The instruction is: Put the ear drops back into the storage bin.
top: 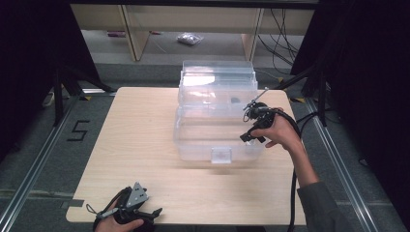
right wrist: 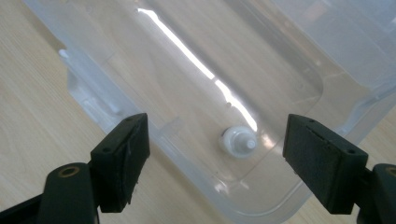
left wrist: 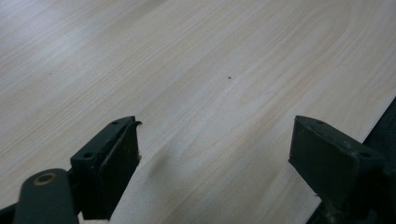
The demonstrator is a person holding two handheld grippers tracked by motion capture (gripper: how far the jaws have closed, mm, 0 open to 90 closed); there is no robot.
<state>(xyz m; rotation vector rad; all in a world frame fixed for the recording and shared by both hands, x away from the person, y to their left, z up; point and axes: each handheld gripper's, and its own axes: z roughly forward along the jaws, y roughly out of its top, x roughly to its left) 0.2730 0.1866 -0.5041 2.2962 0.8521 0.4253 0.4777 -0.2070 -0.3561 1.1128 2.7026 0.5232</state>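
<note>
A small white cap [right wrist: 239, 141] lies on the floor of a clear plastic box [top: 193, 140], near one rounded corner. In the right gripper view it sits between the two black jaws but well below them, touching neither. A bright streak of reflected light runs across the box floor just beside it.

The box stands open in the middle of the bench [top: 140, 145], its lid [top: 217, 79] tipped up at the far side and a latch tab [top: 221, 155] on the near wall. The right tool [top: 251, 131] hangs over the box's right end, held in a hand [top: 283, 133] whose forearm comes in from the lower right. Its jaws are spread wide, released, with nothing between them.

The left tool [top: 145, 215] rests low at the near left edge of the bench, well apart from the box, with its grey plate on top. In the left gripper view its jaws are likewise spread wide over bare wood grain, gripping nothing.

Beyond the bench, a small clear bag [top: 189, 38] lies on the floor near some wooden legs, and a "5" [top: 79, 130] is marked on the floor at left.
</note>
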